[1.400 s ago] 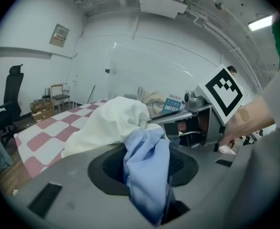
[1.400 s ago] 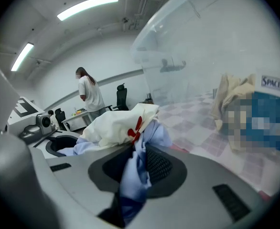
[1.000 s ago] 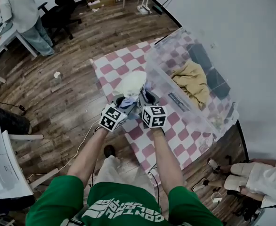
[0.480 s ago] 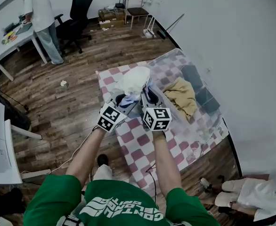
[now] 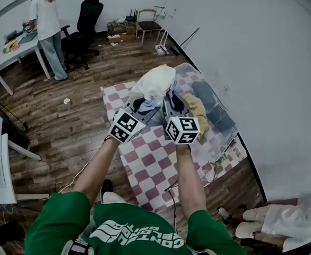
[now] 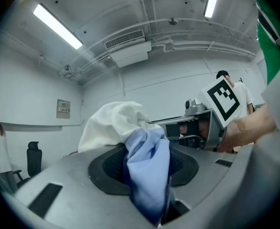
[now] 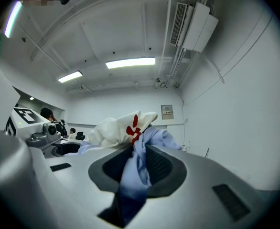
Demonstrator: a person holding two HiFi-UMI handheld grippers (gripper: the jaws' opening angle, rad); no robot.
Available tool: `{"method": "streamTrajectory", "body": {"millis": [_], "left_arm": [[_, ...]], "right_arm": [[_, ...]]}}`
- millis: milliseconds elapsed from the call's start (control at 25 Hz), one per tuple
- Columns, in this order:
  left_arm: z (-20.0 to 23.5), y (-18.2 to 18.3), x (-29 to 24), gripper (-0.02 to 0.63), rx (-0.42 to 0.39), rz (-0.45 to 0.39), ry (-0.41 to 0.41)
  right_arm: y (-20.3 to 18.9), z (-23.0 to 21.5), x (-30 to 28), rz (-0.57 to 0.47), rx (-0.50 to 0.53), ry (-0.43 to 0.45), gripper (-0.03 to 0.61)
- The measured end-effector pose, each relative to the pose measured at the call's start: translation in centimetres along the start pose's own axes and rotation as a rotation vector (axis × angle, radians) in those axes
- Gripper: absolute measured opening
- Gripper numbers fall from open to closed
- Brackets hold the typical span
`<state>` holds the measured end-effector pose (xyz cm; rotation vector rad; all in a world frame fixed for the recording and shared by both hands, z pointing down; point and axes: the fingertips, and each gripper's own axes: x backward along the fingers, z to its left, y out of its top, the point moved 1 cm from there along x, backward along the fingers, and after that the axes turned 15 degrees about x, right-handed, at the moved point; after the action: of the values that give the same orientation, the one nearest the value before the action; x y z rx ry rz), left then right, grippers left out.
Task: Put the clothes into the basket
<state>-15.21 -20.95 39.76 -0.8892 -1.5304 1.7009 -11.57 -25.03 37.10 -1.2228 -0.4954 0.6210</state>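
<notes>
While the left gripper (image 5: 139, 106) and right gripper (image 5: 174, 105) stay pinched on the white-and-blue clothes bundle (image 5: 155, 84), it's come up higher over the checkered mat (image 5: 145, 166), hanging right by the clear basket (image 5: 215, 145), so the drop-in looks close.

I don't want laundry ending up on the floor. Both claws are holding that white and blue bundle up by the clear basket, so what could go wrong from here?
1. The left claw and right claw pinch only folds of the blue cloth. The white garment seems to ride loosely on top and might slide off.
2. It all looks short of the basket, so letting go now could drop it on the checked mat.
</notes>
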Motion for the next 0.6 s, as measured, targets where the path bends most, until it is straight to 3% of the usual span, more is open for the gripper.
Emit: {"method": "streamTrajectory", "body": {"millis": [320, 600], "left_arm": [[-4.9, 2.4, -4.4, 0.158, -0.053, -0.011, -0.066], [-8.9, 2.4, -9.1, 0.158, -0.062, 0.005, -0.143]], "right_arm": [[1.0, -5.6, 4.1, -0.024, 0.014, -0.054, 0.08], [0.0, -10.7, 7.9, -0.012, 0.015, -0.131, 0.08]]}}
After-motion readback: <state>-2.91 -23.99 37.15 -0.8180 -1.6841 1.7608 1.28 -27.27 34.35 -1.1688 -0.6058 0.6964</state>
